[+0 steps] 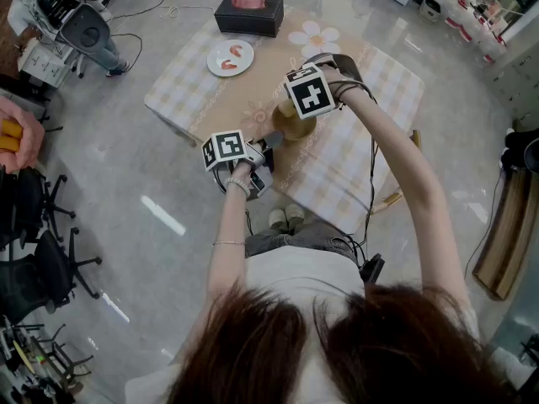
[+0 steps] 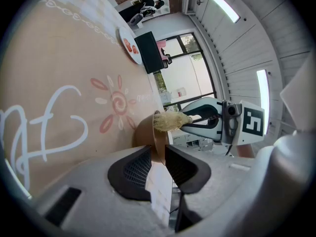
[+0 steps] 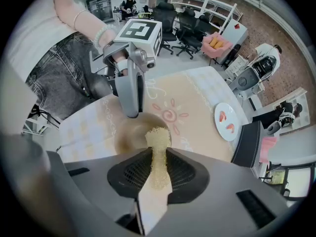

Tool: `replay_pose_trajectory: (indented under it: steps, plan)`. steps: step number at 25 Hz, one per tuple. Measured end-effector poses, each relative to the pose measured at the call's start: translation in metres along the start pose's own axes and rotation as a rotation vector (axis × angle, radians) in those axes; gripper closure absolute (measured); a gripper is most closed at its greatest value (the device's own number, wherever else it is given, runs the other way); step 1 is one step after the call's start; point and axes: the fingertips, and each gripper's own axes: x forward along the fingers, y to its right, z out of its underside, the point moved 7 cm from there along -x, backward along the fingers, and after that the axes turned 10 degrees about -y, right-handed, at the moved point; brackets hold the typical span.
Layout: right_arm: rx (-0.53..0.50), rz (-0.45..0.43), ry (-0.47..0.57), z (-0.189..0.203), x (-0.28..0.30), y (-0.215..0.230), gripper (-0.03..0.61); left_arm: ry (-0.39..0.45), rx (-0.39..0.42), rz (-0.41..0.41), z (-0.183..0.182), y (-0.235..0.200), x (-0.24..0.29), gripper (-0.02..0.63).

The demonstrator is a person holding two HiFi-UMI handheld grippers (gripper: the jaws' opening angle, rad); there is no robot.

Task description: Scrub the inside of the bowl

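Right gripper (image 3: 158, 154) pinches fibrous scrubber (image 3: 158, 138) over round bowl (image 3: 129, 132).

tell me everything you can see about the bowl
The bowl is small, round and tan-brown, with a thin wall and a smooth matte look. It stands upright on the beige flower-patterned tablecloth. The left gripper has its jaws either side of the rim; whether they press on it is unclear. The right gripper holds a pale yellow mesh scrubber at the bowl's mouth from above. No contents show.
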Motion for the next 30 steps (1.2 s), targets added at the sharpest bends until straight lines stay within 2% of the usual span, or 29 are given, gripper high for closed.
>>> replay_pose_trajectory:
  steps: [19,30]
  plan:
    - [0.018,-0.001,-0.077,0.008,0.004,-0.003,0.500,-0.008,-0.026,0.013,0.005,-0.006,0.001,0.517]
    - [0.031,-0.032,-0.128,0.011,0.005,-0.011,0.500,-0.018,-0.039,0.020,0.006,-0.006,0.006,0.517]
